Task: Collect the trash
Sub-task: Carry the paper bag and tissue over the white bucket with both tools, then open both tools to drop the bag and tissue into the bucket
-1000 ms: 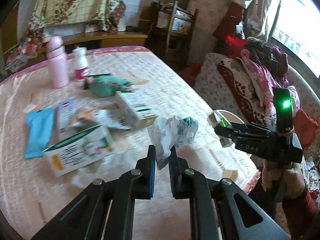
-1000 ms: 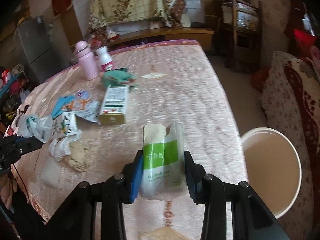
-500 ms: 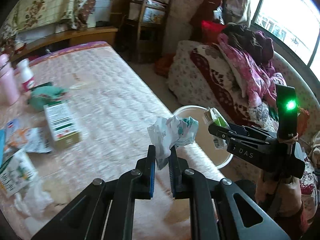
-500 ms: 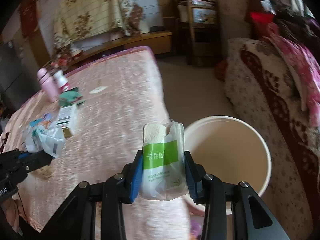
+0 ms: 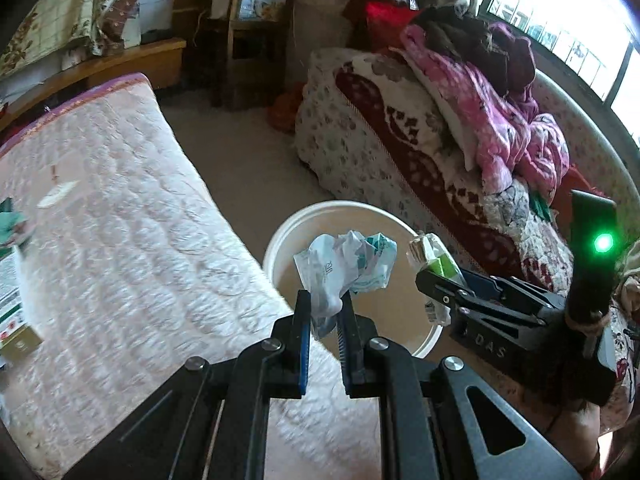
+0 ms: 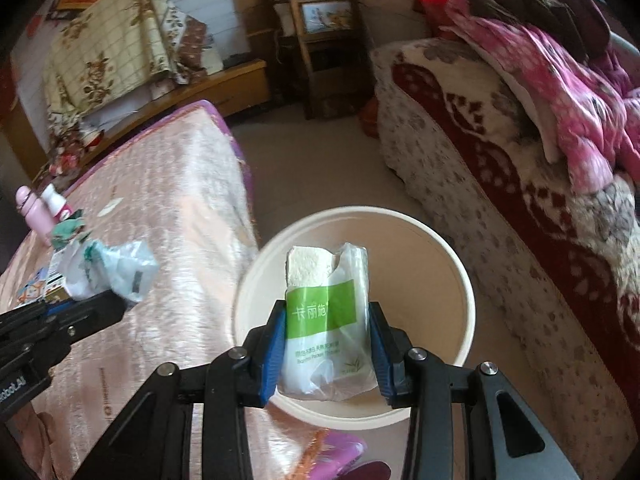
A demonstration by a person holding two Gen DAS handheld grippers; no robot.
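Note:
My left gripper point(image 5: 324, 308) is shut on a crumpled white and green plastic wrapper point(image 5: 346, 266), held over the near rim of a round cream bin point(image 5: 282, 232) on the floor beside the table. My right gripper point(image 6: 328, 320) is shut on a green and white tissue pack point(image 6: 326, 312) with a pale wad sticking out of its top, held above the same bin point(image 6: 460, 264). The right gripper also shows in the left wrist view point(image 5: 430, 276), to the right over the bin. The left gripper with its wrapper point(image 6: 116, 276) shows in the right wrist view at the left.
A table with a pink quilted cover point(image 5: 120, 240) lies to the left of the bin. On it stand a pink bottle point(image 6: 34, 214), a white bottle point(image 6: 58, 202) and boxes point(image 5: 10, 300). A sofa with a red-patterned cover and pink clothes point(image 5: 460, 140) is to the right.
Both grippers have swung right, away from the table, and now hold their trash over the bin. Their grips have not changed.

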